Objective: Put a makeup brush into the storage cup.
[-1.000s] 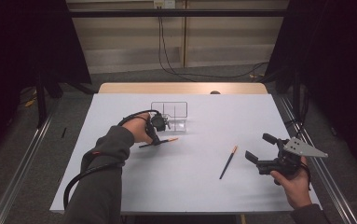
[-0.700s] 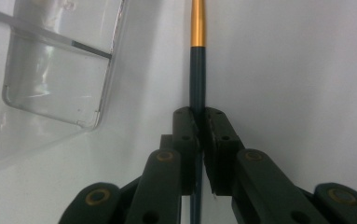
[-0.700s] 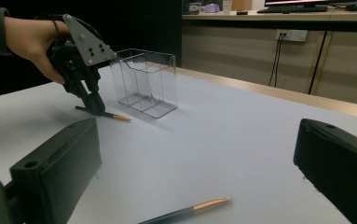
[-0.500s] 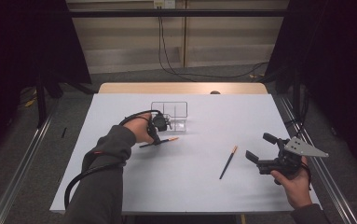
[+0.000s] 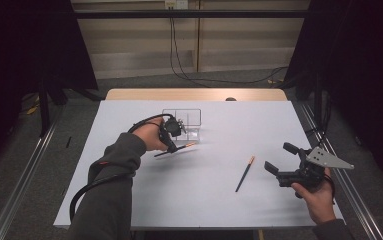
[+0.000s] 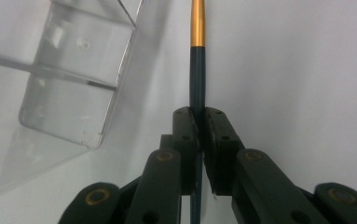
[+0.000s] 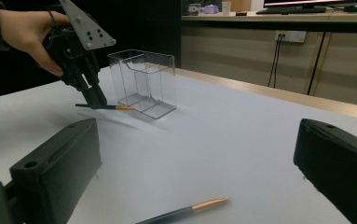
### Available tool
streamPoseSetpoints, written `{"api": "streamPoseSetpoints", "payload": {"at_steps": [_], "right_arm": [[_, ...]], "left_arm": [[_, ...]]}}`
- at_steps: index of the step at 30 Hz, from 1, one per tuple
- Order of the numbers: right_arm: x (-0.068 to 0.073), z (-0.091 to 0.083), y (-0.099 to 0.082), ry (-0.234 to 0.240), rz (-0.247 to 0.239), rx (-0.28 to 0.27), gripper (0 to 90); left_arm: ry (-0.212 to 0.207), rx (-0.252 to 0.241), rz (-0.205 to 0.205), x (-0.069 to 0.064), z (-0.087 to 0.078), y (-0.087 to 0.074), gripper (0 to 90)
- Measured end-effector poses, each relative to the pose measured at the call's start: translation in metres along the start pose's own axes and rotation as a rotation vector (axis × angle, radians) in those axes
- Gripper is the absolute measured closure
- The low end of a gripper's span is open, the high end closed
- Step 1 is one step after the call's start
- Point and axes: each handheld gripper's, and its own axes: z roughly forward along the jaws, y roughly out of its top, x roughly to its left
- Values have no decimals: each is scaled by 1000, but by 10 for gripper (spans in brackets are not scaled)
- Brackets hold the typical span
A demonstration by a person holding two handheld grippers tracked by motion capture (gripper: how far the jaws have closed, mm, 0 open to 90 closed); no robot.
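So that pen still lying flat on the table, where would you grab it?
Probably mid-barrel on the dark part of the pen, coming straight down with the open right gripper, jaws set across its length. It lies flat and thin, with bare table either side.

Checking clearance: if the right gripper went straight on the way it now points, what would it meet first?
Probably the loose pen lying on the table just ahead of the open right gripper; depth is uncertain, and it might pass above it.
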Motion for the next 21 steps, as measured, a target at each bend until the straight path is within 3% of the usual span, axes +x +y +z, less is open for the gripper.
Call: {"api": "streamPoseSetpoints", "payload": {"at_steps": [8, 21], "right_arm": [[1, 1, 0, -2, 3, -1, 4], [1, 1, 0, -4, 1, 0, 5]], "left_arm": [[-13, -40, -9, -1, -8, 0, 838], [-18, -161, -61, -1, -18, -2, 838]]}}
